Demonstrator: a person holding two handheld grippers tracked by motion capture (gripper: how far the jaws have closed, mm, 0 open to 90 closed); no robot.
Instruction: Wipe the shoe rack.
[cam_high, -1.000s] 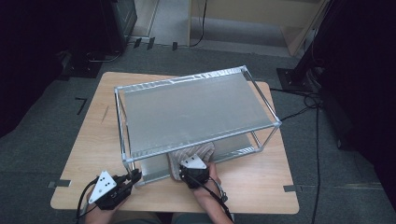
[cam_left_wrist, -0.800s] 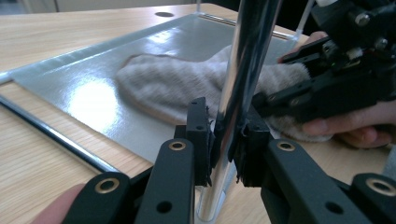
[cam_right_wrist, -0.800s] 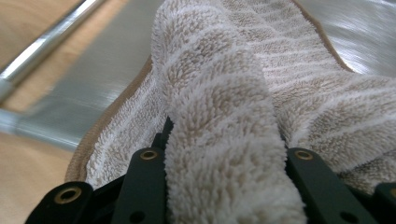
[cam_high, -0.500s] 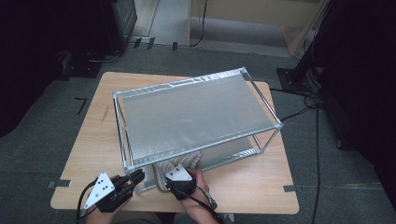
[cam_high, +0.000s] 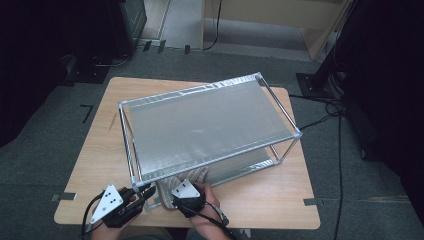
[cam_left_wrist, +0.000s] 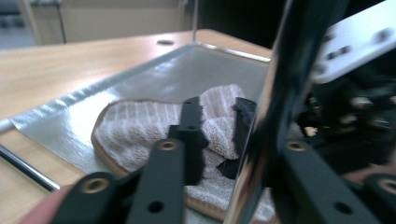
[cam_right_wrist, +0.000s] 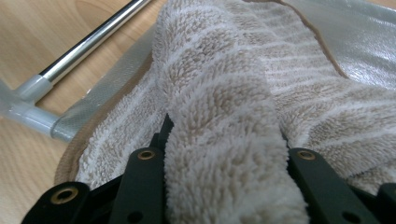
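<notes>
A beige and white striped towel lies bunched on the lower shelf of a metal rack, at its front left corner. My right gripper comes in from the table's near edge and is shut on a thick fold of the towel, which fills the gap between its jaws. My left gripper sits just left of it at the rack's corner post. Its jaws have just been opening; a towel fold lies between the parted tips of the left gripper.
The rack's upper shelf hangs over most of the wooden table and hides the far part of the lower shelf. Chrome rails edge the lower shelf. Cables trail from both grippers toward the near table edge.
My right gripper has slid left along the rack's front, dragging the towel toward the front left corner. The left gripper stayed put and its jaws parted.
</notes>
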